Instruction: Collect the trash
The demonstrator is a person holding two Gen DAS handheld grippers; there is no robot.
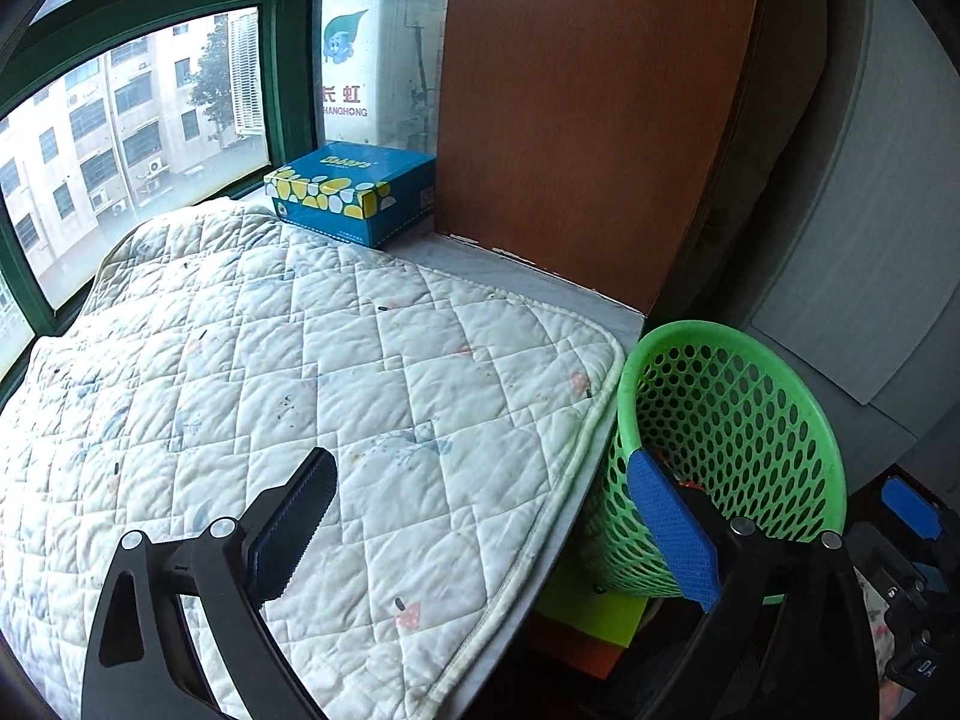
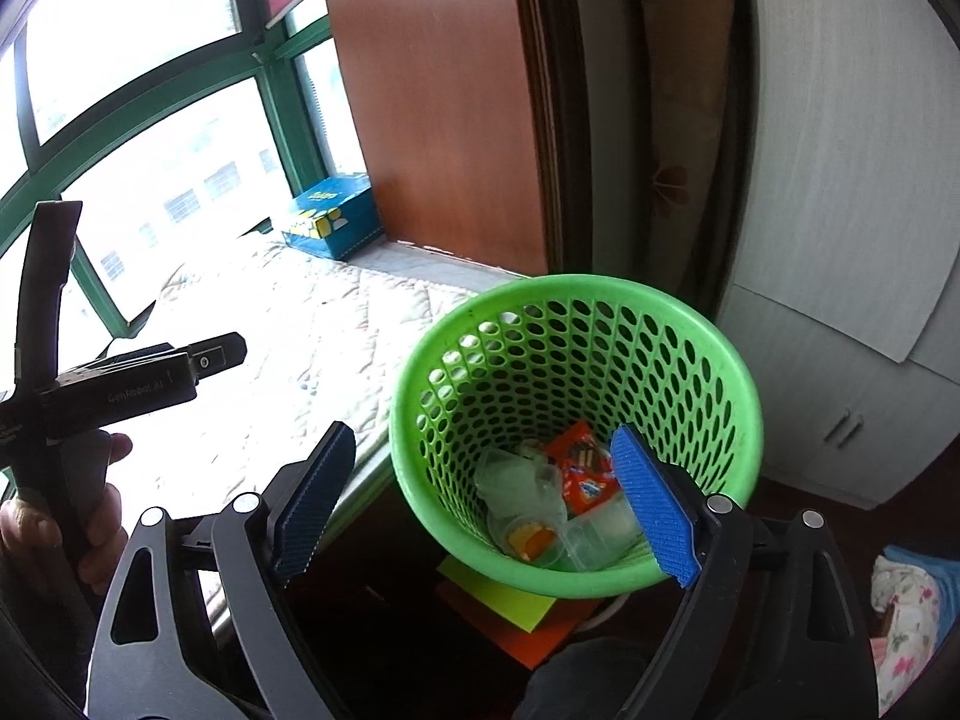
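Note:
A green perforated basket (image 2: 576, 300) stands beside the ledge, lower than it. Inside lie an orange snack wrapper (image 2: 585, 471), clear plastic cups (image 2: 522, 480) and a small cup with yellow and orange contents (image 2: 528, 537). My right gripper (image 2: 483, 507) hangs open over the basket's near rim, with nothing between its blue pads. My left gripper (image 1: 486, 528) is open too and holds nothing. Its left finger is over the quilted pad (image 1: 270, 360) and its right finger is in front of the basket (image 1: 750, 420). No loose trash shows on the pad.
A blue tissue box (image 1: 354, 192) sits at the ledge's far end by the window. A brown wooden panel (image 1: 588, 120) rises behind the basket, and a white cabinet (image 2: 840, 240) stands to the right. Yellow and orange sheets (image 2: 498, 600) lie under the basket. A hand (image 2: 90, 498) grips the left tool.

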